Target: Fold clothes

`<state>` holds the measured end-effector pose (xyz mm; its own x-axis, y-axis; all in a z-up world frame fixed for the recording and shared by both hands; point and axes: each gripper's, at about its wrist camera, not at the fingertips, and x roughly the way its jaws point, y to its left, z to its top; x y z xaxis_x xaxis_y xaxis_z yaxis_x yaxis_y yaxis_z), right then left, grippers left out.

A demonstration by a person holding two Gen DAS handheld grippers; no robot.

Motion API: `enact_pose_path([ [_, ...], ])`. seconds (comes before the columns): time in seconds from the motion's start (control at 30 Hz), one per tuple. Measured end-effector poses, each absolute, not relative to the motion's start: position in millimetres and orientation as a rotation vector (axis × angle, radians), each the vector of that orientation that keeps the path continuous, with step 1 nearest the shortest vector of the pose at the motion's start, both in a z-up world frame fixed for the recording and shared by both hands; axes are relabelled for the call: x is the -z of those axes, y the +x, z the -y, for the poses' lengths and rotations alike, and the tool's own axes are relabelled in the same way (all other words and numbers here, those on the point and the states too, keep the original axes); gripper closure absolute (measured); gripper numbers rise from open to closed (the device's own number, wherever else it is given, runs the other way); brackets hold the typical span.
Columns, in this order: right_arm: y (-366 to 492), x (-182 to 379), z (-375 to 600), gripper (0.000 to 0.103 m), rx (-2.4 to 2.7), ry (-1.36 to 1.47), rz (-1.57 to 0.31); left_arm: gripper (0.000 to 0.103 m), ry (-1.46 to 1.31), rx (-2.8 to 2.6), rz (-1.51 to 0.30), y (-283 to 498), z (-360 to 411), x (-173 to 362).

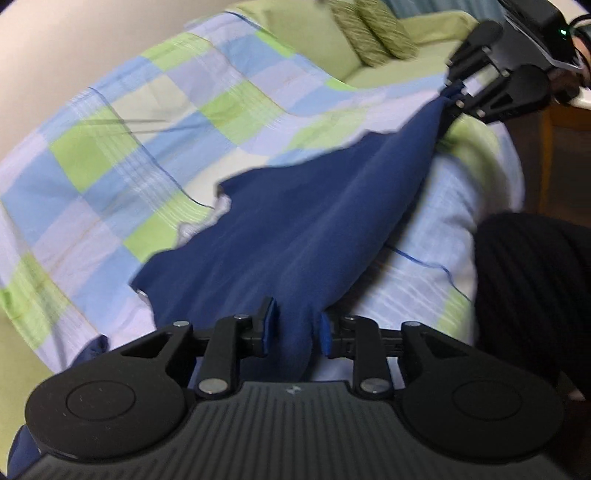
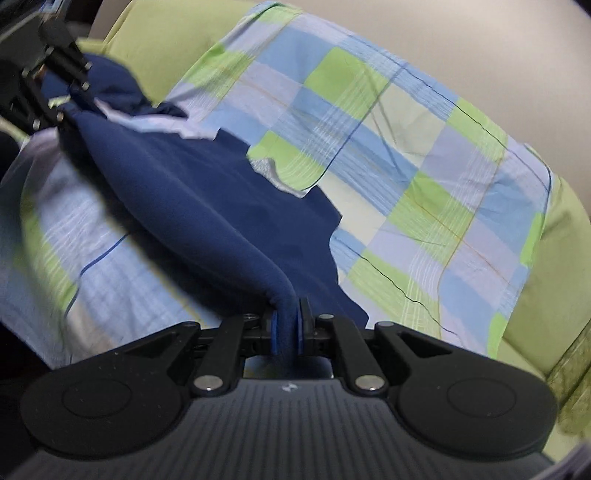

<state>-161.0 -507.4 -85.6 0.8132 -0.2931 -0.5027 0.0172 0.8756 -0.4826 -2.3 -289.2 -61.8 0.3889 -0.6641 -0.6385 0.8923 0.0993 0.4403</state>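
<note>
A dark blue garment (image 1: 314, 221) is stretched between my two grippers above a checked bedsheet (image 1: 147, 122). My left gripper (image 1: 297, 328) is shut on one end of the garment, bunched between its blue pads. My right gripper (image 1: 456, 88) shows at the upper right of the left wrist view, shut on the other end. In the right wrist view my right gripper (image 2: 286, 330) pinches a rolled edge of the garment (image 2: 207, 206), and the left gripper (image 2: 61, 99) holds the far end at upper left. White cloth patches show along the garment's far edge.
The blue, green and white checked sheet (image 2: 406, 155) covers a bed. Green striped pillows (image 1: 373, 33) lie on a green sofa or bedding at the back. A black knitted sleeve or leg (image 1: 532, 295) is at the right. A wooden furniture edge (image 1: 546, 147) stands beyond.
</note>
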Motion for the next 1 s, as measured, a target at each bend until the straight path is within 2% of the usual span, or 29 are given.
enact_pose_path([
  [0.13, -183.1, 89.8, 501.0, 0.091, 0.154, -0.497, -0.685, 0.065, 0.868, 1.258, -0.392, -5.2, 271.1, 54.2],
  [0.2, -199.8, 85.8, 493.1, 0.083, 0.154, -0.492, -0.692, 0.063, 0.830, 1.281, -0.405, -4.2, 255.7, 42.7],
  [0.4, -219.7, 54.0, 495.3, 0.069, 0.191, -0.311, -0.628, 0.045, 0.679, 1.250, -0.374, 24.7, 224.9, 6.7],
  [0.8, -154.6, 45.3, 542.9, 0.056, 0.199, -0.138, -0.616, 0.044, 0.657, 1.124, -0.468, 114.0, 293.9, 31.2],
  [0.87, -130.1, 50.9, 559.7, 0.051, 0.176, -0.099, -0.646, 0.044, 0.666, 1.119, -0.484, 129.4, 306.4, 41.0],
  [1.0, -102.4, 67.9, 589.3, 0.051, 0.178, -0.040, -0.690, 0.044, 0.666, 1.110, -0.551, 162.6, 323.5, 67.8],
])
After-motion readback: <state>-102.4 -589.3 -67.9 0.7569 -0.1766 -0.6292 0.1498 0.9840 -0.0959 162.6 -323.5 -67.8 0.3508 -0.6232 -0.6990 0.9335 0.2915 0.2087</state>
